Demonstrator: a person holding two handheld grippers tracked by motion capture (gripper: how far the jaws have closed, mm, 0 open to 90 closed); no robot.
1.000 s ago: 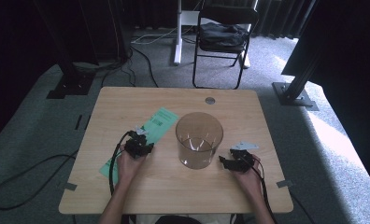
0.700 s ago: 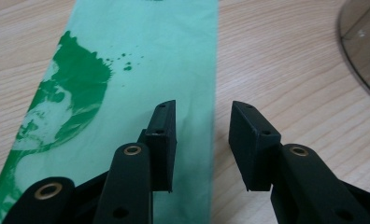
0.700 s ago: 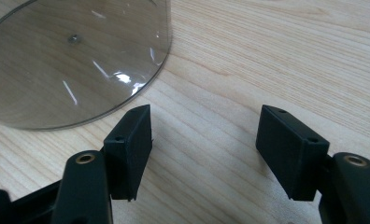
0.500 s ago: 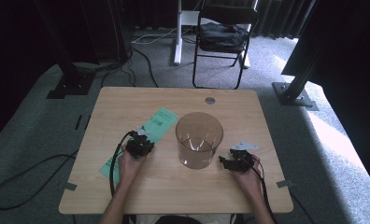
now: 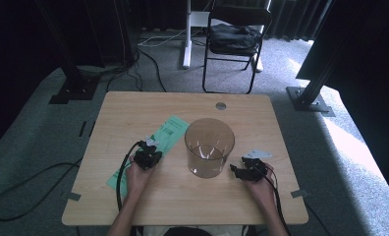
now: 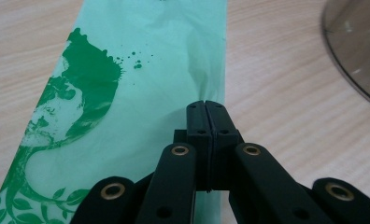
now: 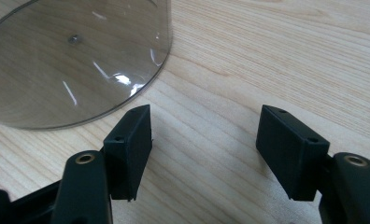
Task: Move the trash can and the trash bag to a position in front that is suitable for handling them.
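Note:
A pale green plastic bag [image 5: 169, 130] with a dark green print lies flat on the wooden table [image 5: 133, 108], left of a clear round container [image 5: 208, 146]. My left gripper [image 5: 148, 158] points down at the bag's right edge [image 6: 127, 93]. Its jaws have just been closing and now meet at the tips [image 6: 205, 109], pinching the bag where a crease runs up to them. My right gripper [image 5: 236, 169] rests low on the table just right of the container [image 7: 57, 60]. It stands open [image 7: 204, 144] with bare wood between its fingers.
The container's edge [image 6: 356, 46] shows to the right of the left gripper. A black cable loops off the table's left side [image 5: 124, 172]. Behind the table stand a folding chair [image 5: 234, 39] and dark stand legs [image 5: 305, 93].
The left gripper's jaws have drawn together on the bag. Both hands stay about where they were, and the right gripper has not moved.

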